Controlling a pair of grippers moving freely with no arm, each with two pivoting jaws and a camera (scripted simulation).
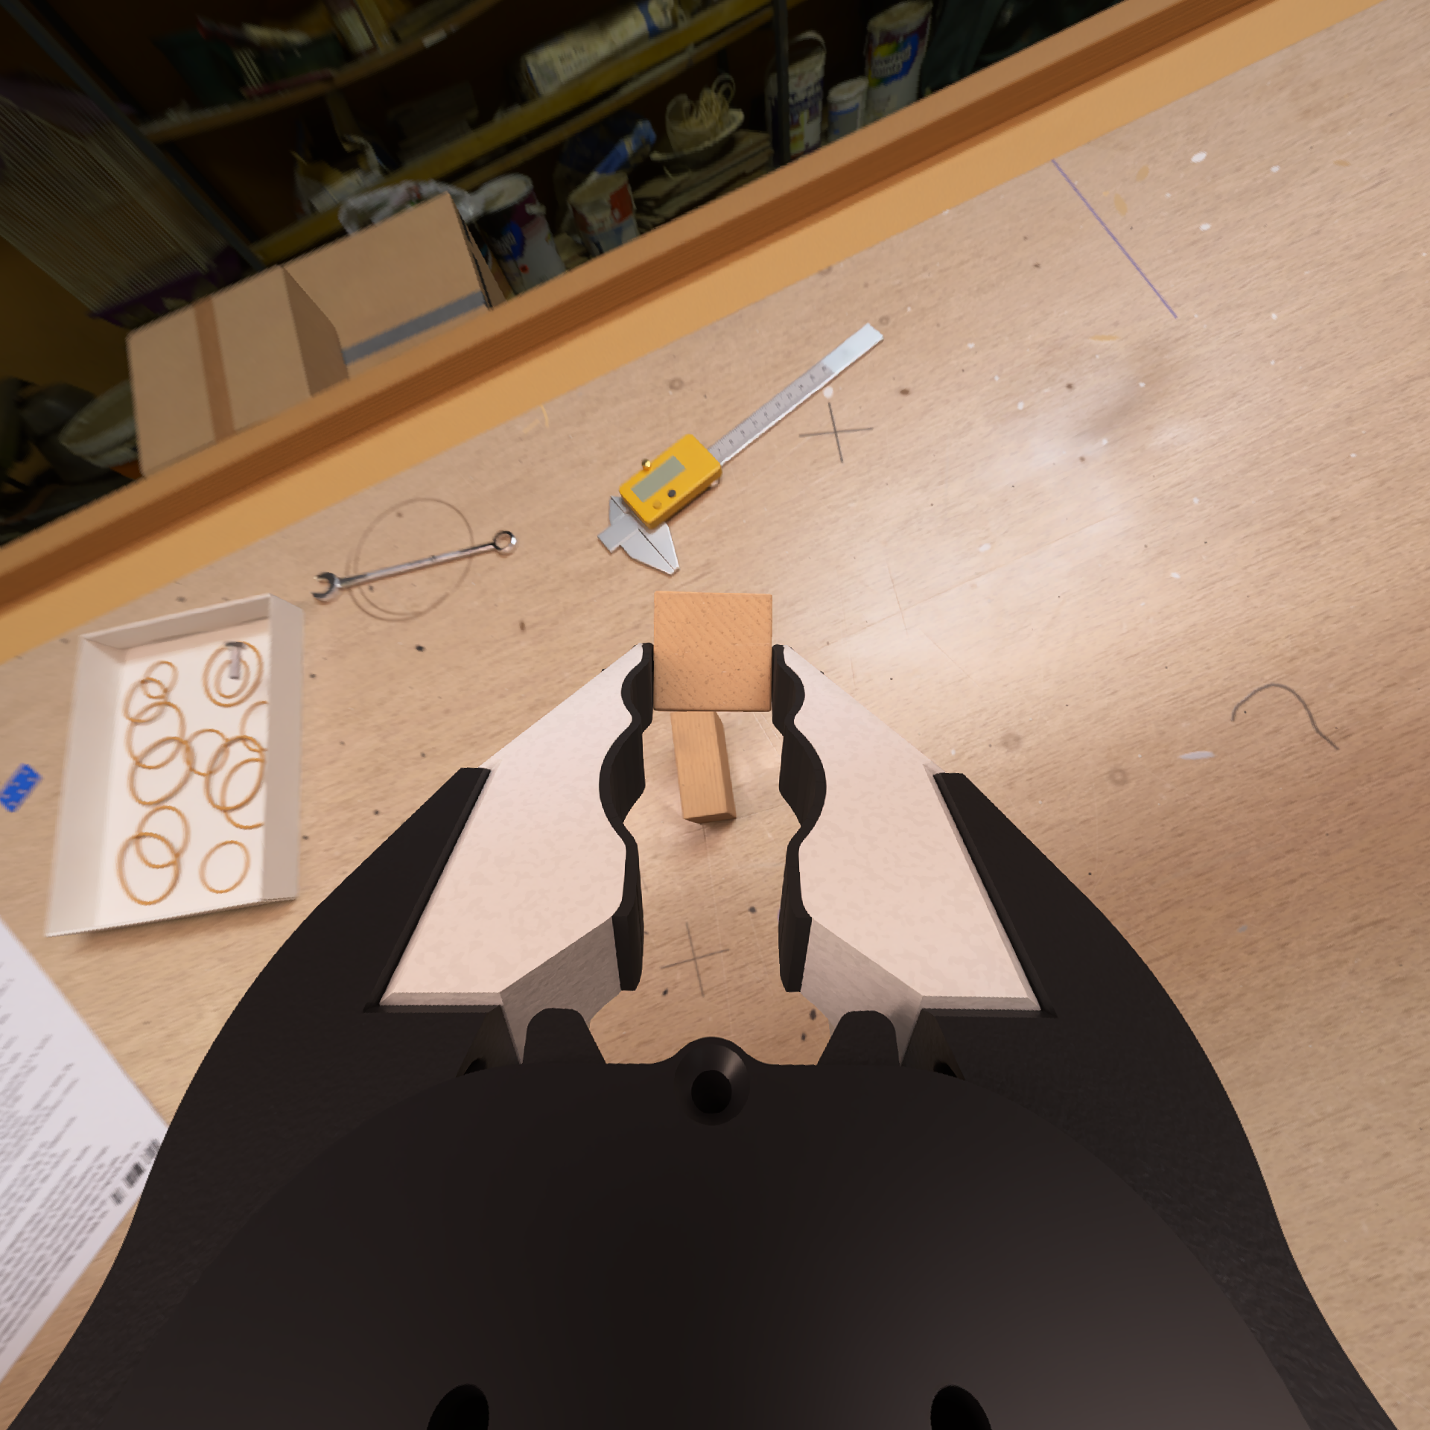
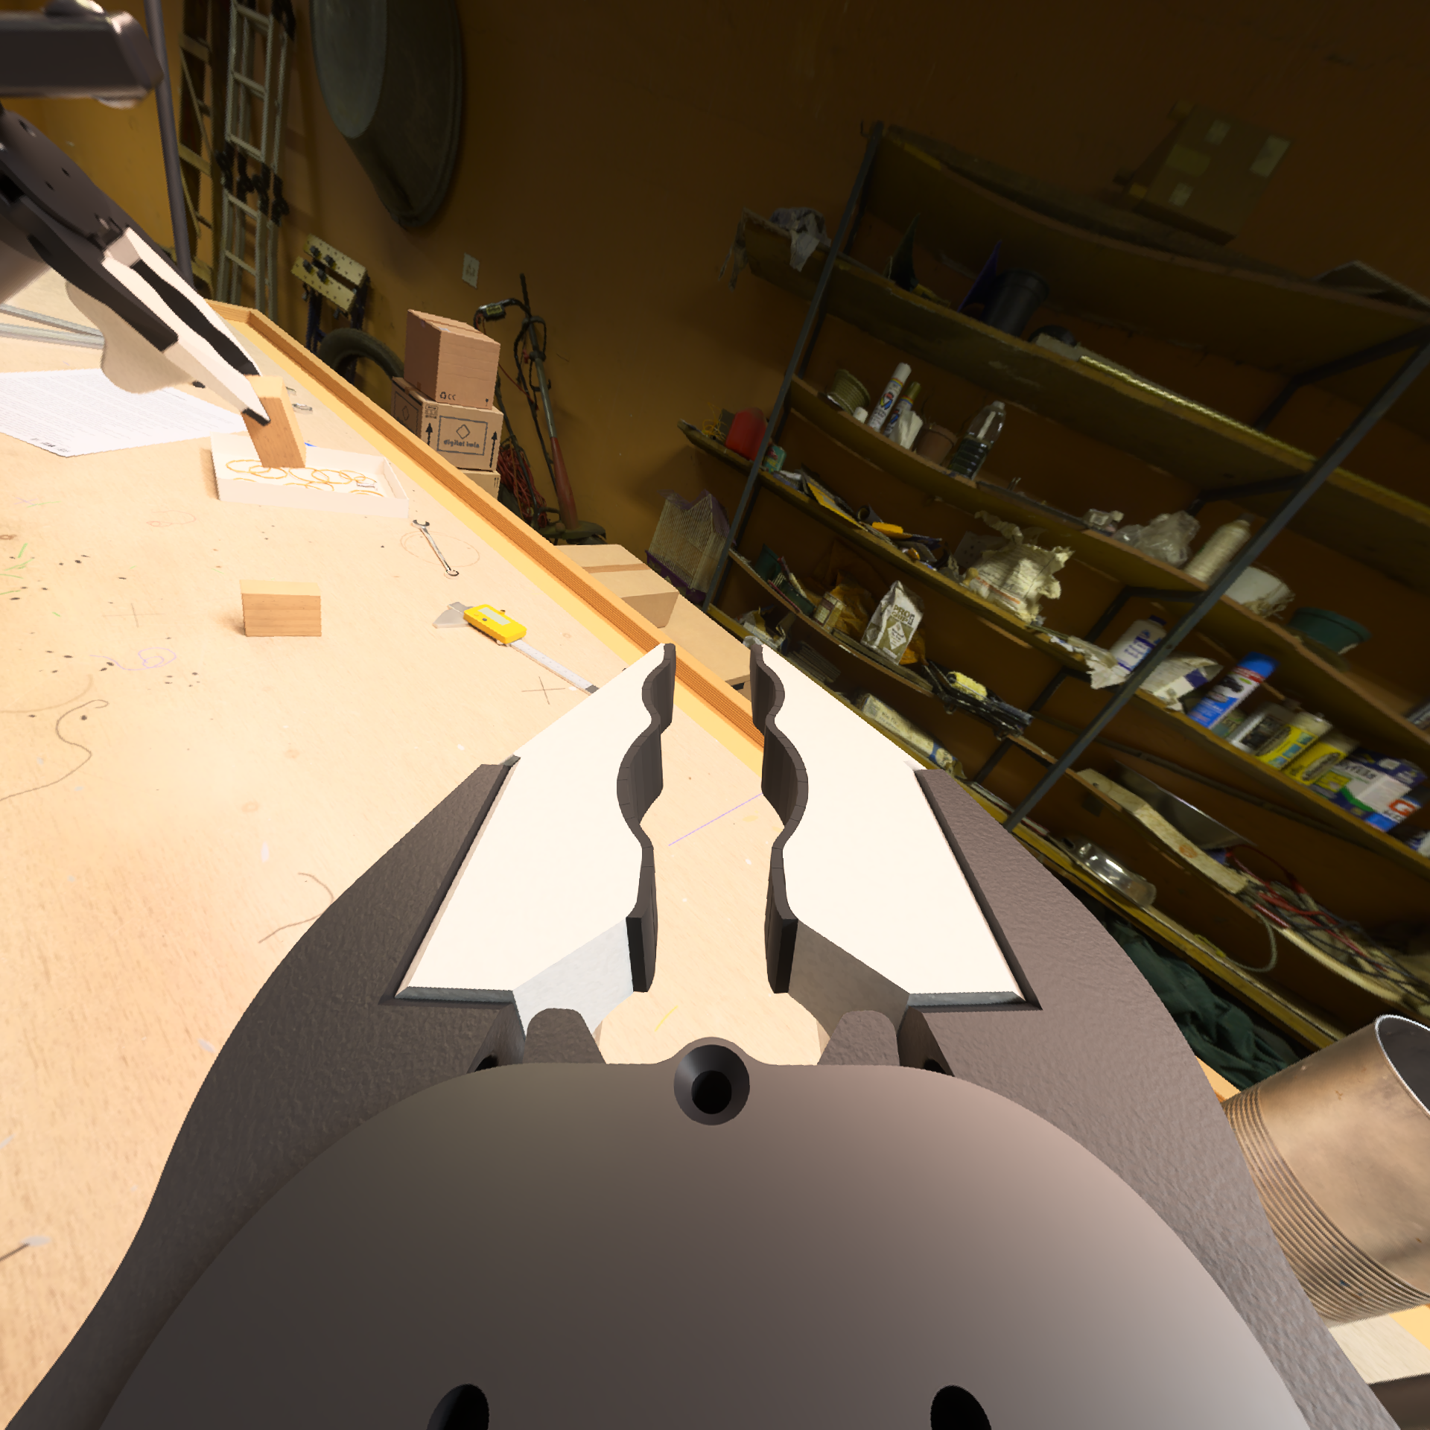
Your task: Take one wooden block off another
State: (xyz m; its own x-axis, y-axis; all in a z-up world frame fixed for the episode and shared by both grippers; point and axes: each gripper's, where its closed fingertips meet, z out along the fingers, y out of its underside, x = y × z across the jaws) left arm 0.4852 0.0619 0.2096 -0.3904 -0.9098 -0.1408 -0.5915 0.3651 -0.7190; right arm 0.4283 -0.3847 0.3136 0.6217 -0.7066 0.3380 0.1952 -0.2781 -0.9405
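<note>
My left gripper (image 1: 712,658) is shut on a light wooden block (image 1: 712,631), pinching its sides at the fingertips and holding it in the air. A second wooden block (image 1: 704,766) lies on the workbench below it, apart from the held one. In the right wrist view the left gripper (image 2: 259,410) shows at the upper left with the held block (image 2: 277,437) raised above the bench, and the other block (image 2: 280,609) rests on the bench. My right gripper (image 2: 712,665) is open and empty, off to the side near the bench's far edge.
A yellow calliper (image 1: 665,484) and a wrench (image 1: 414,565) lie beyond the blocks. A white tray (image 1: 286,743) of rubber bands sits to the left, a printed sheet (image 1: 46,1122) nearer. The bench's raised wooden edge (image 1: 696,255) runs behind. A metal pipe (image 2: 1346,1176) is at the right.
</note>
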